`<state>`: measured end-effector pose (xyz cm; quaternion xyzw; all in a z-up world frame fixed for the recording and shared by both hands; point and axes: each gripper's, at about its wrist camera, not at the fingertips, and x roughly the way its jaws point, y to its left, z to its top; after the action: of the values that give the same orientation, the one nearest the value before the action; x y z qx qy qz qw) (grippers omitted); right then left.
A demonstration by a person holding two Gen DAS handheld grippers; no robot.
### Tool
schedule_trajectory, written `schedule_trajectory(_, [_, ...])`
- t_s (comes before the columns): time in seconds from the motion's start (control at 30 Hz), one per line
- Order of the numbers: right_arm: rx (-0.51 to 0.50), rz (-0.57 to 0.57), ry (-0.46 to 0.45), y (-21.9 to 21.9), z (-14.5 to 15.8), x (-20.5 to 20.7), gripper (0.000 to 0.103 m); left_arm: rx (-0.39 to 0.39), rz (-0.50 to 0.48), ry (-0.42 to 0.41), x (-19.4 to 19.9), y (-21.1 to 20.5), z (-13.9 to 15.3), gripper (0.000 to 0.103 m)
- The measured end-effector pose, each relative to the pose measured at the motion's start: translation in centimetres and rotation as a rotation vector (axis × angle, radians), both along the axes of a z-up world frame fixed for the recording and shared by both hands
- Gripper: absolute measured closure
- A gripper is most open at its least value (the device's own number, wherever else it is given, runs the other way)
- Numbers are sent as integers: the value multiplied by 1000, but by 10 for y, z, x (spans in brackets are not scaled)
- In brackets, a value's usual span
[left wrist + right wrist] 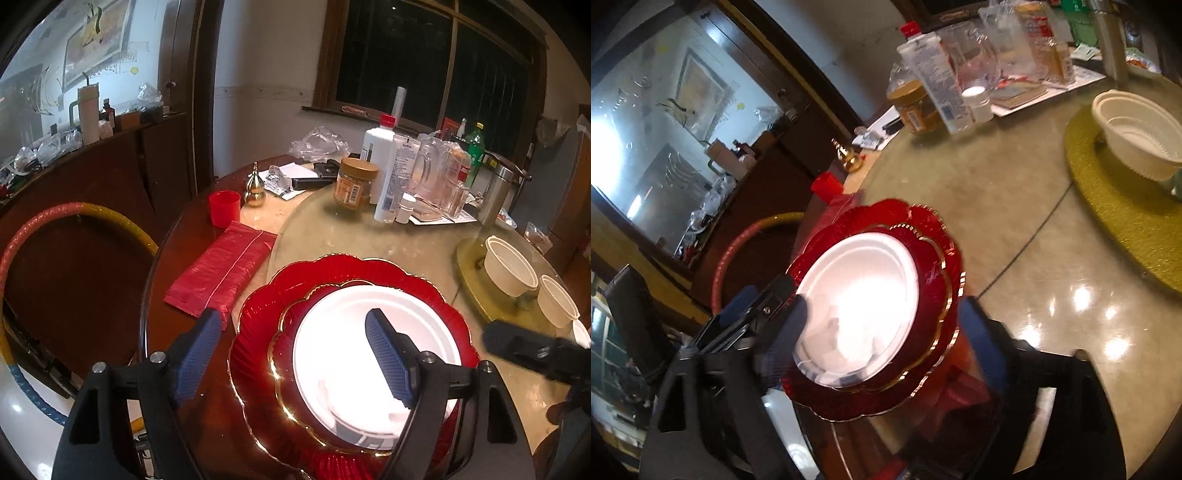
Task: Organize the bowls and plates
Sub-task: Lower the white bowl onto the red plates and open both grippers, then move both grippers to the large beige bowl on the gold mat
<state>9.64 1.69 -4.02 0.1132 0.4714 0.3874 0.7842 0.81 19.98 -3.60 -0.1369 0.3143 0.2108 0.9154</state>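
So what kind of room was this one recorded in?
Most likely a home dining room. A round dining table with a glass turntable carries stacked red plates, white bowls and everyday jars and bottles. Behind it are a dark wooden sideboard and a dark window.

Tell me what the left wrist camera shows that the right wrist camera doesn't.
Only the left wrist view shows the dark window, the green plastic bottle and a second white disposable bowl. Only the right wrist view shows the ribbed inside of the white disposable bowl on the round green mat. Both show the white foam plate stacked on red scalloped gold-rimmed plates.
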Motion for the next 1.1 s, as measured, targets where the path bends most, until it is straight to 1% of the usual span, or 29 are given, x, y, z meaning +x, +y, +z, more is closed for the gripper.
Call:
schedule_trajectory(0.07, [58, 0, 11, -8, 3, 0, 12, 8, 1, -5, -1, -3, 3, 22])
schedule_trajectory(0.13, [114, 0, 17, -17, 7, 0, 5, 20, 1, -9, -1, -6, 7, 22])
schedule_trajectory(0.17, [137, -10, 9, -22, 10, -1, 0, 23, 0, -11, -1, -7, 8, 22])
schedule_trajectory(0.27, [181, -56, -22, -40, 17, 2, 0, 37, -6, -12, 0, -13, 12, 22])
schedule_trajectory(0.33, [197, -89, -25, -53, 19, 6, 0, 49, -19, -15, 2, -19, 16, 22])
schedule_trajectory(0.4, [189, -134, -28, -66, 20, 10, 0, 56, -37, -21, 4, -26, 21, 22])
schedule_trajectory(0.47, [174, -199, -26, -84, 18, 16, 0, 65, -71, -29, 7, -35, 26, 22])
schedule_trajectory(0.5, [173, -238, -19, -94, 16, 21, 0, 61, -105, -30, 12, -43, 30, 22])
schedule_trajectory(0.57, [164, -331, 18, -118, 11, 32, 0, 35, -165, -25, 20, -53, 34, 21])
schedule_trajectory(0.6, [159, -371, 40, -130, 8, 38, 0, 10, -211, -14, 27, -59, 36, 21])
schedule_trajectory(0.63, [163, -408, 64, -142, 4, 44, 0, -27, -261, 8, 36, -66, 36, 21])
schedule_trajectory(0.67, [190, -451, 101, -158, -1, 50, 0, -61, -295, 23, 43, -69, 36, 21])
schedule_trajectory(0.7, [210, -481, 125, -169, -5, 55, 0, -114, -338, 38, 53, -74, 37, 21])
schedule_trajectory(0.8, [224, -557, 185, -198, -12, 69, 0, -213, -395, 92, 81, -90, 37, 21])
schedule_trajectory(0.9, [242, -590, 216, -217, -14, 81, 0, -264, -426, 114, 107, -106, 39, 21])
schedule_trajectory(1.0, [288, -585, 230, -227, -12, 90, 0, -264, -422, 109, 133, -124, 40, 21])
schedule_trajectory(1.07, [327, -577, 249, -228, -14, 100, 0, -253, -405, 139, 151, -132, 36, 21])
schedule_trajectory(1.1, [344, -578, 264, -229, -16, 106, 0, -271, -403, 148, 164, -137, 32, 21])
